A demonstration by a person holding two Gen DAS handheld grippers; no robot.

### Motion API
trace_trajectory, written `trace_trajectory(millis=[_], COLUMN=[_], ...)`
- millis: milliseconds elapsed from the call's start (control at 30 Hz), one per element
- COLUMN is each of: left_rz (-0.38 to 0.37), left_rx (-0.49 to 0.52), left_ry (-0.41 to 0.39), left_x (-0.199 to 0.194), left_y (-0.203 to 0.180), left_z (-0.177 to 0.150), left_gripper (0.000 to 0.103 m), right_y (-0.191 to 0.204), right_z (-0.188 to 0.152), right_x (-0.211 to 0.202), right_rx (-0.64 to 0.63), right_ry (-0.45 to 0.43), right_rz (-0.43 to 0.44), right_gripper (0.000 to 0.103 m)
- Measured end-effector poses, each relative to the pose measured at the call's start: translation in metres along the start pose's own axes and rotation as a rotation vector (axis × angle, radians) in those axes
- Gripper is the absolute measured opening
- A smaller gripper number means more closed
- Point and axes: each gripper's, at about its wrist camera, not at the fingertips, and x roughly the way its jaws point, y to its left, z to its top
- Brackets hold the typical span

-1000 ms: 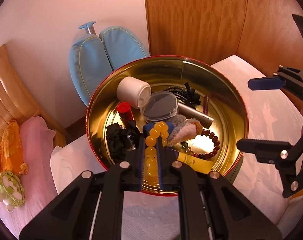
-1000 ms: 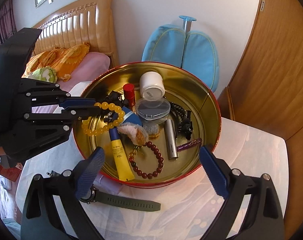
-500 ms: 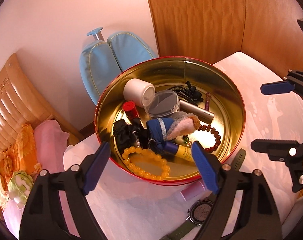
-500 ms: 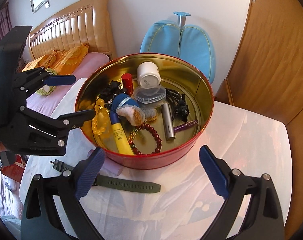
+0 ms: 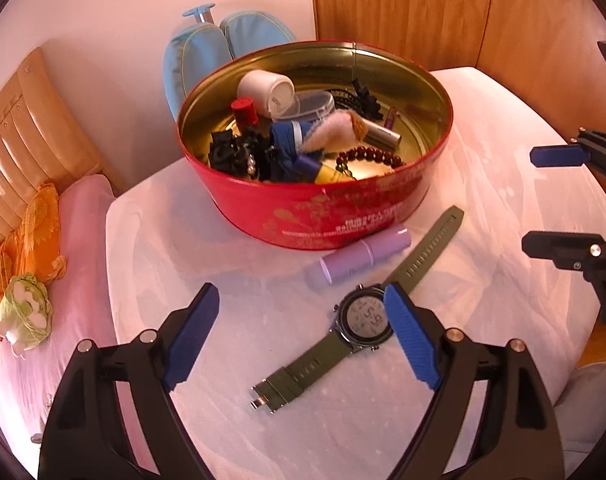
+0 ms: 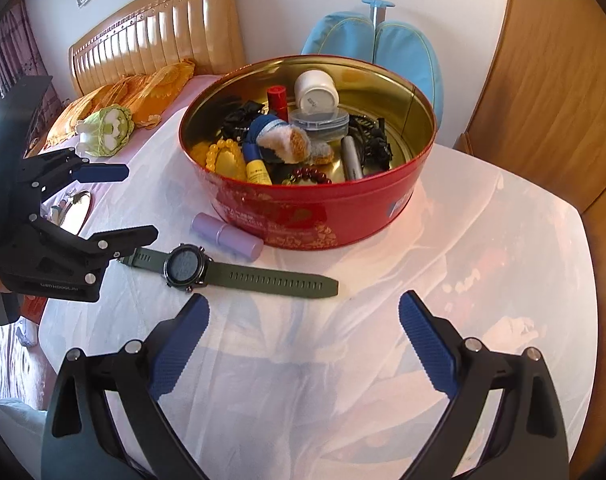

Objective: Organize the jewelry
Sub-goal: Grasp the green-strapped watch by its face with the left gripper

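A round red tin (image 5: 327, 216) (image 6: 311, 216) with a gold inside stands on the white-covered table. In it lie a yellow bead bracelet (image 6: 223, 156), a dark red bead bracelet (image 5: 371, 156) (image 6: 313, 174), black hair ties, a white jar, a red lipstick and other small items. A green digital watch (image 5: 361, 322) (image 6: 185, 266) lies flat in front of the tin, beside a lilac tube (image 5: 363, 260) (image 6: 227, 236). My left gripper (image 5: 303, 332) (image 6: 119, 204) is open and empty, low over the table near the watch. My right gripper (image 6: 303, 344) (image 5: 551, 200) is open and empty, short of the tin.
A bed with a pink sheet, an orange pillow and a green plush toy (image 5: 23, 316) (image 6: 107, 128) lies to the left. A blue folded cushion (image 6: 375, 44) stands behind the tin. Wooden doors (image 6: 543, 80) stand at the right.
My left gripper opened and dropped the yellow bead bracelet into the tin, then drew back and down toward the watch. My right gripper also pulled back from the tin.
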Motion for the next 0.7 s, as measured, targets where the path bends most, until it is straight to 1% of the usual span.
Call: trace_trajectory(millis=[167, 267, 367, 433, 533, 567, 633, 700], left_rz=[-0.049, -0.089, -0.123, -0.143, -0.143, -0.144, -0.146, -0.147], left_rx=[0.011, 0.037, 0.076, 0.085, 0.100, 0.099, 0.095, 0.090], left_ry=[0.028, 0.027, 0.045, 0.058, 0.064, 0.050, 0.051, 0.042], left_x=[0.022, 0.032, 0.043, 0.051, 0.058, 0.057, 0.057, 0.057], left_y=[-0.010, -0.020, -0.030, -0.034, -0.039, -0.040, -0.041, -0.041], left_z=[-0.012, -0.016, -0.018, -0.019, -0.021, -0.021, -0.022, -0.023], left_gripper=[0.083, 0.083, 0.083, 0.083, 0.083, 0.083, 0.083, 0.079], right_y=[0.004, 0.001, -0.001, -0.002, -0.006, -0.008, -0.010, -0.011], right_z=[-0.014, -0.019, -0.022, -0.025, -0.025, -0.026, -0.025, -0.025], right_x=[0.005, 0.010, 0.011, 0.010, 0.009, 0.008, 0.008, 0.007], right_rx=[0.000, 0.010, 0.023, 0.020, 0.021, 0.026, 0.029, 0.031], right_ry=[0.038, 0.062, 0.075, 0.080, 0.082, 0.082, 0.082, 0.081], right_rz=[-0.005, -0.018, -0.025, -0.032, -0.043, -0.045, -0.050, -0.054], right_gripper=[0.097, 0.097, 0.097, 0.097, 0.097, 0.097, 0.097, 0.097])
